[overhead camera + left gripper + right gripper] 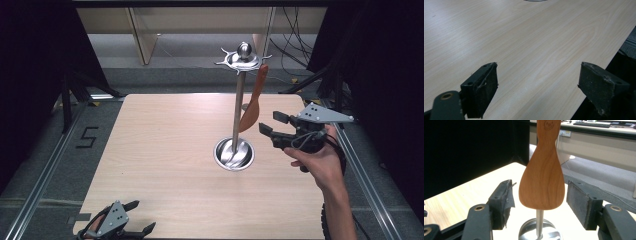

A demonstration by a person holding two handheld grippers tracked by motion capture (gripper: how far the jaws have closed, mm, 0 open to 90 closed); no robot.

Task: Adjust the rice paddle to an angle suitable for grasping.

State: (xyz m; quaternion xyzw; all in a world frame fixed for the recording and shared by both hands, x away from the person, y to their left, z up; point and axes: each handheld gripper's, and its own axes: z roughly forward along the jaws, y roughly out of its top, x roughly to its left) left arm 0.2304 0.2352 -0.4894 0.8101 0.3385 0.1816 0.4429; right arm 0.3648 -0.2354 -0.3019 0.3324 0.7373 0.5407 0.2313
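A metal utensil stand [239,100] rises from a round steel base [233,153] right of the table's middle, with a hooked ring [243,57] at its top. A wooden spatula [251,112] hangs from that ring, blade down. My right gripper [269,122] is level with the blade, just to its right, jaws open. In the right gripper view the spatula blade [541,182] hangs between the pads of the right gripper [540,195] with a gap on each side. My left gripper [143,216] rests open at the table's near left corner, and the left gripper [537,87] holds nothing.
The light wooden table [165,150] is bare apart from the stand. Black curtains flank both sides. Metal floor rails [45,170] run along the left and right edges, and cables lie on the floor at the back right.
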